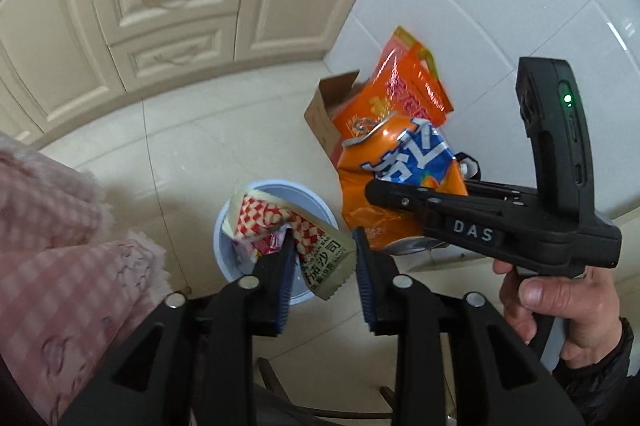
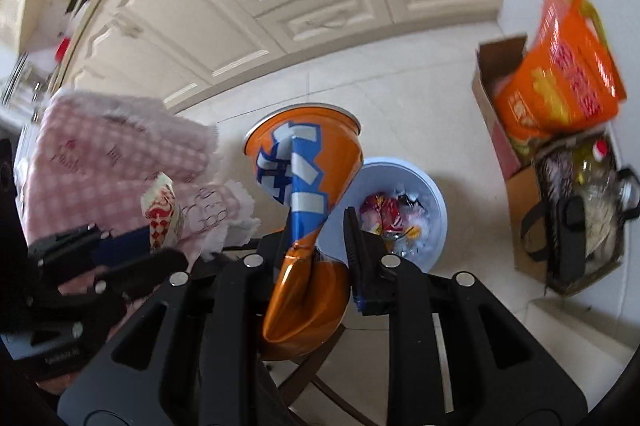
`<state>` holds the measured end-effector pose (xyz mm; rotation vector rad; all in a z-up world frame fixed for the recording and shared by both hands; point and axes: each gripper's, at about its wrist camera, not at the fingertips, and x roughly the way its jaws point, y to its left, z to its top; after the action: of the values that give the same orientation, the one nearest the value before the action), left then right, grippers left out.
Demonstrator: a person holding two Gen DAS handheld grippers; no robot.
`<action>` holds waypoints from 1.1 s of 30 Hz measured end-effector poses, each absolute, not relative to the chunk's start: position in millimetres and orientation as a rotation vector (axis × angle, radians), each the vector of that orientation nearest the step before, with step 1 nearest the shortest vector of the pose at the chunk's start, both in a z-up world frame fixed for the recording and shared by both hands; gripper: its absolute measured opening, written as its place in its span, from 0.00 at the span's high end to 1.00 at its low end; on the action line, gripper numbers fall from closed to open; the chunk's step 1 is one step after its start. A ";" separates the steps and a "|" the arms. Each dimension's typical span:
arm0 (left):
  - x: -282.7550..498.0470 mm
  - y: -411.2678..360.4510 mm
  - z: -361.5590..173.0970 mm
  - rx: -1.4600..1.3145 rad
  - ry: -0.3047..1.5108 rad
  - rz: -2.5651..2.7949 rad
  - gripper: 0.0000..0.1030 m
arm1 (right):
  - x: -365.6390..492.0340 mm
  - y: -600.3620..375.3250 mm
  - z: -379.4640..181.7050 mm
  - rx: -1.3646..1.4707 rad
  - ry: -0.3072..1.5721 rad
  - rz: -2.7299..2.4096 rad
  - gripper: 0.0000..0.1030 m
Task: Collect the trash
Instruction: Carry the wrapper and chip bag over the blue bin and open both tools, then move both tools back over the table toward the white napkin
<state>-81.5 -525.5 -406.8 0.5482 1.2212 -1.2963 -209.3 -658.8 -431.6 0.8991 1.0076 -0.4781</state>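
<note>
My left gripper point(image 1: 324, 266) stands open above the round pale-blue trash bin point(image 1: 224, 222); a red-and-white checked wrapper point(image 1: 296, 230) hangs between its fingers, resting against the left pad. My right gripper point(image 2: 316, 246) is shut on a crushed orange and blue soda can point(image 2: 304, 186), held over the floor just beside the bin point(image 2: 434, 202). The can also shows in the left wrist view point(image 1: 404, 162), with the right gripper point(image 1: 416, 200) clamped across it. The bin holds several wrappers point(image 2: 384, 214).
A cardboard box point(image 1: 324, 110) with an orange snack bag point(image 1: 404, 86) leans on the white tiled wall. A dark basket of bottles point(image 2: 588, 206) stands beside it. A pink checked blanket point(image 1: 60, 246) lies at left. Cream cabinets point(image 1: 160, 6) run behind.
</note>
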 end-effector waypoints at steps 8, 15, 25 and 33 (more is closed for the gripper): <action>-67.4 -531.0 -414.3 0.579 1.217 -1.209 0.16 | -219.8 -670.1 -447.4 0.981 1.000 -0.514 0.11; -58.1 -521.9 -397.6 0.569 1.171 -1.170 0.16 | -220.8 -670.7 -434.4 0.952 0.998 -0.549 0.06; -57.9 -500.0 -344.7 0.512 1.068 -1.201 0.16 | -213.6 -663.7 -399.6 0.901 0.979 -0.577 0.06; -53.0 -463.1 -290.6 0.430 0.959 -1.206 0.16 | -192.5 -644.3 -345.2 0.816 0.924 -0.551 0.06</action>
<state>-53.0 -463.1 -290.6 0.4296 0.9593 -1.2057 -192.5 -644.2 -345.2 0.8162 0.9237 -0.5508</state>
